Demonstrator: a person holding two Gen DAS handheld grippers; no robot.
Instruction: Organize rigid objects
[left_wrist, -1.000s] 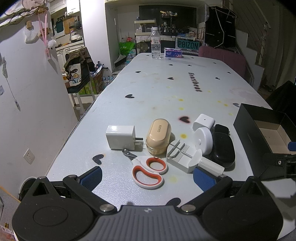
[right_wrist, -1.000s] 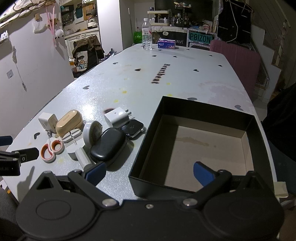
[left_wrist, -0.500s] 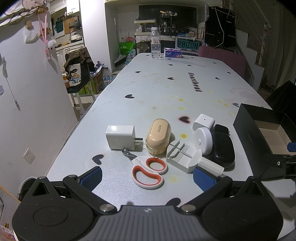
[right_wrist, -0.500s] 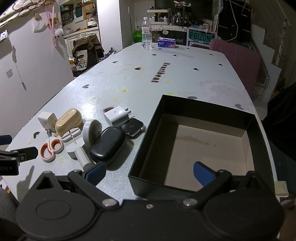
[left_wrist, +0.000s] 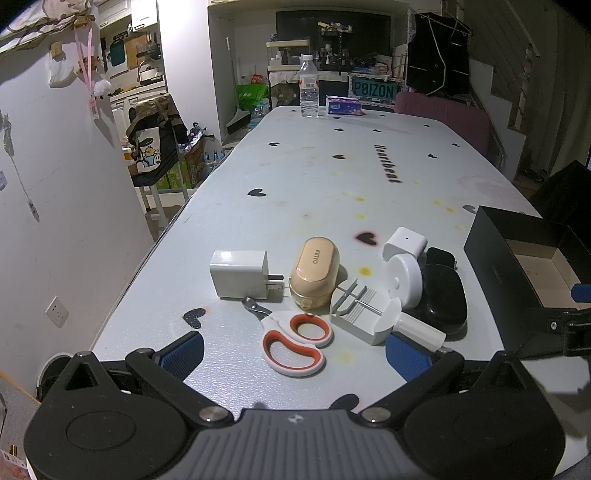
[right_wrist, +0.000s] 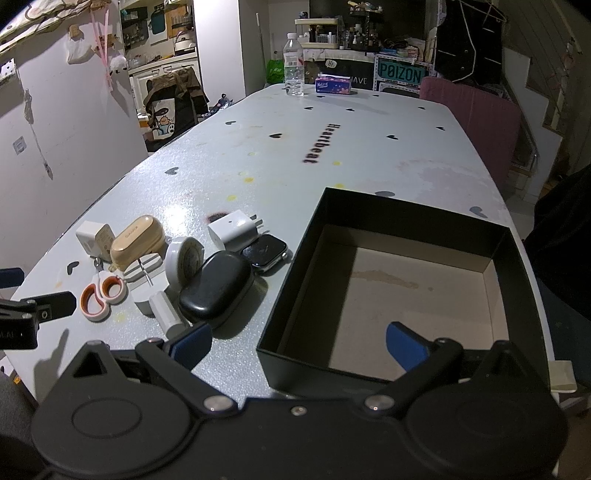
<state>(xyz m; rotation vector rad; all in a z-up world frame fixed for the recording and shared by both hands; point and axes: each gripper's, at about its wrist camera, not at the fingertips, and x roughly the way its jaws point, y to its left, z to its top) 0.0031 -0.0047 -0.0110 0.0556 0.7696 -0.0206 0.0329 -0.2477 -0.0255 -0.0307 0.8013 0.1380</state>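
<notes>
A cluster of small items lies on the white table: orange-handled scissors (left_wrist: 295, 341), a white plug adapter (left_wrist: 240, 274), a beige earbud case (left_wrist: 314, 271), a white watch tool (left_wrist: 373, 314), a round white disc (left_wrist: 405, 280), a black oval case (left_wrist: 443, 299) and a second white charger (left_wrist: 404, 242). The right wrist view also shows a smartwatch (right_wrist: 265, 252). An open black box (right_wrist: 391, 291) stands to their right, nothing inside. My left gripper (left_wrist: 294, 354) is open just before the scissors. My right gripper (right_wrist: 300, 341) is open at the box's near left corner.
At the far end of the table (left_wrist: 332, 177) stand a water bottle (left_wrist: 308, 92) and a tissue pack (left_wrist: 344, 106). A pink chair (right_wrist: 480, 122) sits at the far right. The table's left edge drops off beside a white wall.
</notes>
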